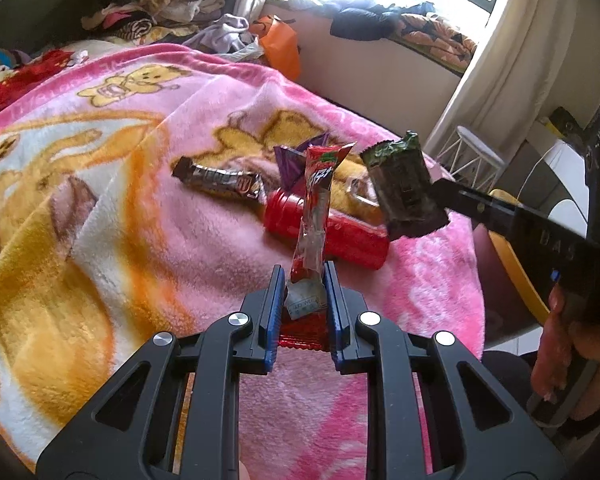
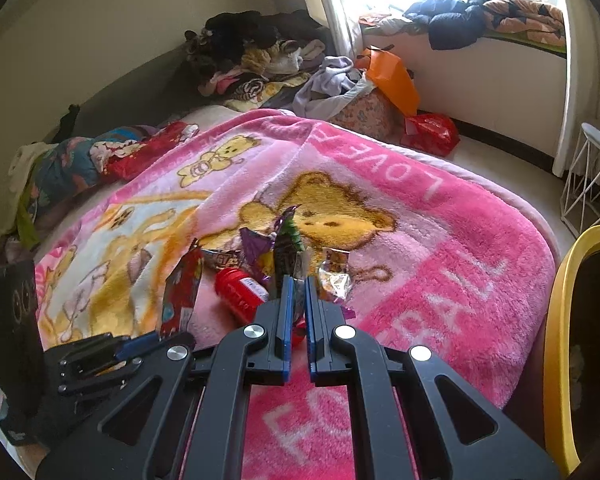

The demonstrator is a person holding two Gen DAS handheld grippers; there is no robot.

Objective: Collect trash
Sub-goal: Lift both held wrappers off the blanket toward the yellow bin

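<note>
My left gripper (image 1: pixel 303 280) is shut on the lower end of a red snack wrapper (image 1: pixel 316 196), which stands up between the blue pads. In the right wrist view the same wrapper (image 2: pixel 182 292) shows in the left gripper (image 2: pixel 160 338). My right gripper (image 2: pixel 299 280) is shut on a dark green wrapper (image 2: pixel 288 246). The left wrist view shows it lifted above the blanket (image 1: pixel 404 184) at the tip of the right gripper (image 1: pixel 438 194). On the pink blanket (image 1: pixel 140 208) lie a red canister (image 1: pixel 340 236), a brown bar wrapper (image 1: pixel 220 182), a purple wrapper (image 1: pixel 290 164) and a crinkled clear wrapper (image 2: pixel 334 278).
A yellow-rimmed dark object (image 2: pixel 556 320) stands just right of the bed. Beyond it is a white wire basket (image 2: pixel 592 184). Clothes are piled (image 2: pixel 260 60) at the far end, with an orange bag (image 2: pixel 392 76) and a red bag (image 2: pixel 432 132) by the window wall.
</note>
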